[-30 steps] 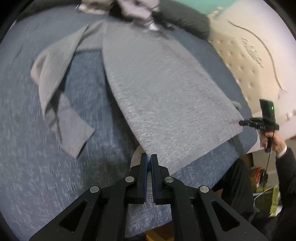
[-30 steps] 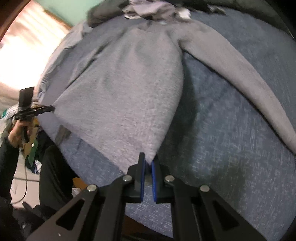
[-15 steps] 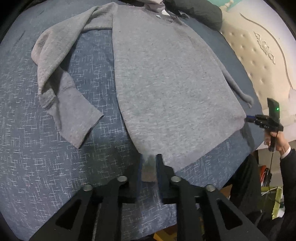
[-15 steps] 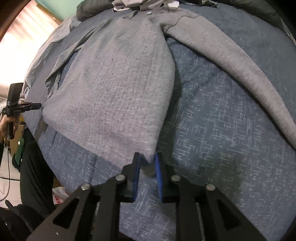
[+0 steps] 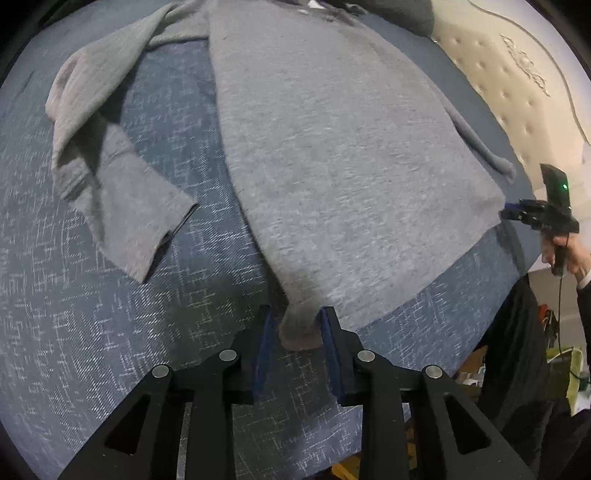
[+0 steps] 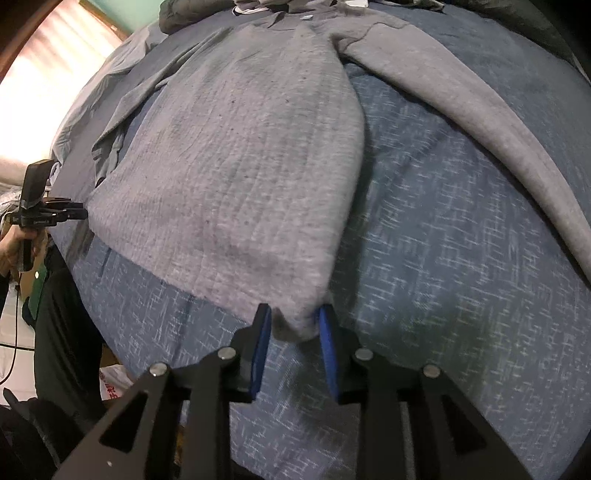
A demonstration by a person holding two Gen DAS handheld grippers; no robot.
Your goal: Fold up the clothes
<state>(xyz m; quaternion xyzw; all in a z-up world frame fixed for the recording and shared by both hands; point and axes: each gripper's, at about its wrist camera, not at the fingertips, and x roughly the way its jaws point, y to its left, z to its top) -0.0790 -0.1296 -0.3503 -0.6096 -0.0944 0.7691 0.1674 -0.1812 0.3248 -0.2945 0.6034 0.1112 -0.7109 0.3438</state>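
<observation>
The sweater (image 5: 340, 147) is grey and knitted, spread flat on a blue bedspread (image 5: 92, 314), hem toward the cameras and collar at the far end. Its body lies smooth. One sleeve (image 5: 110, 155) is doubled back on itself beside the body; the other sleeve (image 6: 480, 118) runs out straight and diagonal across the cover.

Each hem corner sits between a claw's fingers. The left gripper (image 5: 297, 332) has its jaws partly apart, the corner bunched loosely between the blue pads; the right pad seems to brush the cloth, the left stands clear. The right gripper (image 6: 295, 328) is the same: jaws partly apart, corner slack between them, not pinched. Both sets of jaws have just been opening.

A second ago both claws were clamped tight on the corners and the hem was lifted and stretched taut. Now the hem has settled onto the bedspread and the fabric lies flatter.

Farther off, a pale tufted headboard (image 5: 517, 92) stands past the bed's edge, and dark clothes (image 6: 192, 14) are heaped beyond the collar.
</observation>
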